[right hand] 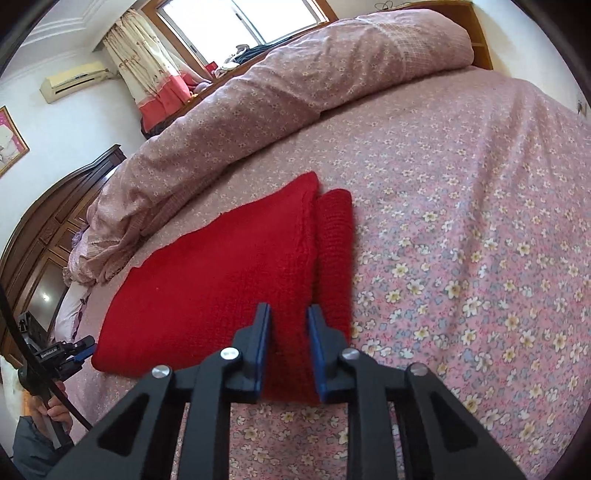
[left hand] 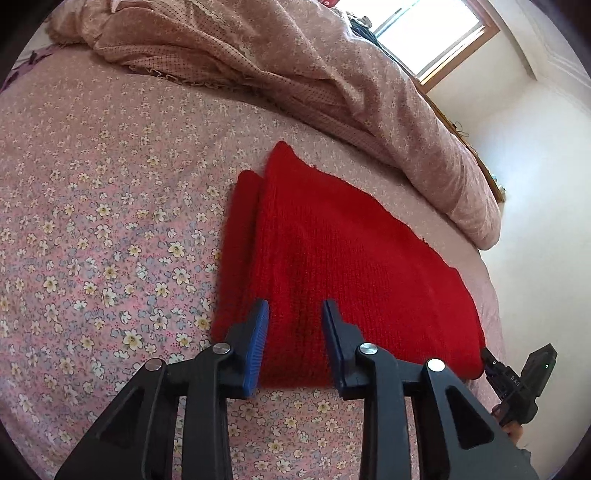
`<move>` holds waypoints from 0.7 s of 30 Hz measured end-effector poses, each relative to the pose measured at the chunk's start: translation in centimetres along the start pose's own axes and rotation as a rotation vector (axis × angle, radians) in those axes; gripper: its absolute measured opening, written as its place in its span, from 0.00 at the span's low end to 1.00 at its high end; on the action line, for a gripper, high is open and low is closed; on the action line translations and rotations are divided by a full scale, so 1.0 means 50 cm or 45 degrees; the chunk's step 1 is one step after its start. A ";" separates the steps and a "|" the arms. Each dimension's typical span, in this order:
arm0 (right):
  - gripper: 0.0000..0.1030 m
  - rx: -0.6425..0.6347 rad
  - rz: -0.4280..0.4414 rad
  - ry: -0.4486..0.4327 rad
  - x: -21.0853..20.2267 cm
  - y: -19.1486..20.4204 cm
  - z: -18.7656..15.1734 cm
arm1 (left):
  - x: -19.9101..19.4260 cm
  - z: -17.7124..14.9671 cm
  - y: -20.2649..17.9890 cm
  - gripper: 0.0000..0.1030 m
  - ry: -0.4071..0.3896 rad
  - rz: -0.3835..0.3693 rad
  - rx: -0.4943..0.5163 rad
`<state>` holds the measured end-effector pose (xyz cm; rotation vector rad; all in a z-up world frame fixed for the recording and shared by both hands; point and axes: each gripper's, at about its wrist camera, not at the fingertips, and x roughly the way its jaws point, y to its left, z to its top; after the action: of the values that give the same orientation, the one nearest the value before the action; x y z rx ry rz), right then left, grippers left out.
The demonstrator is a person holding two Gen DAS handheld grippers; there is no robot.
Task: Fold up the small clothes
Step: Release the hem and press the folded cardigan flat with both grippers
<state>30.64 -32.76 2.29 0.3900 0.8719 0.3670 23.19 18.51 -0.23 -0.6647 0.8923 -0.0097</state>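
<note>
A red knitted garment lies folded flat on the floral bed sheet, with a narrower folded strip along one side. My left gripper is open, its blue-padded fingers straddling the garment's near edge. In the right wrist view the same garment lies ahead; my right gripper is open over its near edge, beside the narrow strip. Each gripper shows at the garment's far corner in the other's view: the right one and the left one. Neither holds the cloth.
A bunched pink quilt lies along the far side of the bed, also in the right wrist view. A window, curtains and a dark wooden wardrobe stand beyond. The sheet stretches out beside the garment.
</note>
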 end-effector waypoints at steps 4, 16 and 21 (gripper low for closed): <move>0.18 -0.009 0.001 -0.001 -0.002 0.003 -0.002 | -0.005 -0.011 -0.019 0.00 -0.003 0.033 0.080; 0.14 -0.012 -0.006 -0.002 -0.011 0.002 -0.007 | -0.019 -0.020 -0.026 0.12 -0.010 0.068 0.111; 0.14 -0.006 -0.009 0.010 -0.007 0.002 -0.009 | 0.013 0.015 -0.028 0.21 -0.004 0.083 0.140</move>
<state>30.07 -32.78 2.32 0.3815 0.8802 0.3641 24.51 17.63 0.39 -0.5327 0.9032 0.0004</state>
